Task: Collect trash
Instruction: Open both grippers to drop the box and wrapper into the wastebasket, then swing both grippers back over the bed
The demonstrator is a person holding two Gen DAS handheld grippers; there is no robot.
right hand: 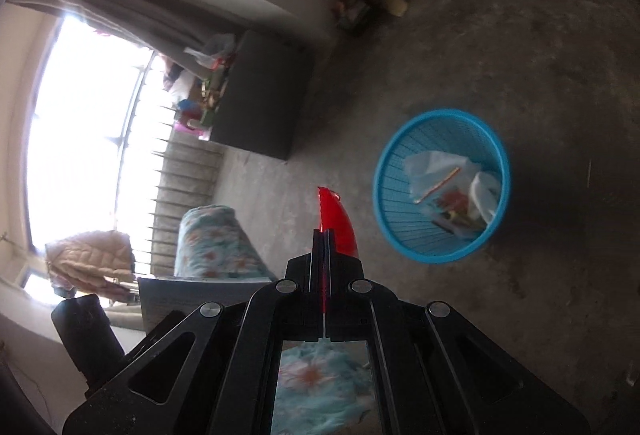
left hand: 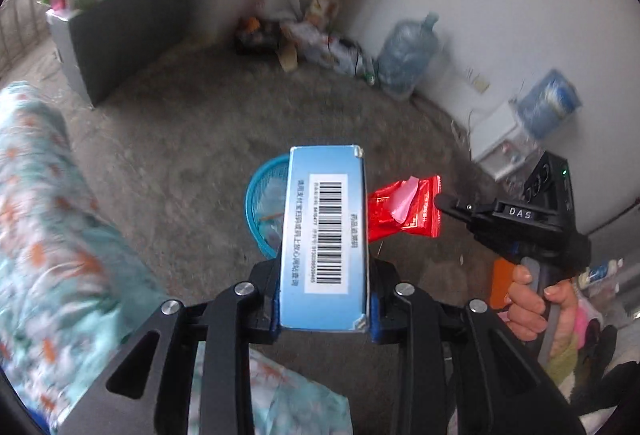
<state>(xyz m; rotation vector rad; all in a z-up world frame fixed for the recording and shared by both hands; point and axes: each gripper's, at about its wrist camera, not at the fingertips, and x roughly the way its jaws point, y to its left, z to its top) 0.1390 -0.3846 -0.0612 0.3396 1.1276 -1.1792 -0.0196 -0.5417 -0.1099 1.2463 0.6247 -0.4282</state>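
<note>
Daylight pours through window, blown out to white glare. Room otherwise dim, grey floor dull, soft shadows. Motion blur smears patterned bedding and wall clutter. Fisheye bends edges, dark corner vignette.

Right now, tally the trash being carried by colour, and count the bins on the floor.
Blue: 1, the barcoded box clamped in the left gripper.
Red: 1, the wrapper pinched in the right gripper.
Bins: 1, the blue basket, already holding some litter.
Total: 3.
</note>
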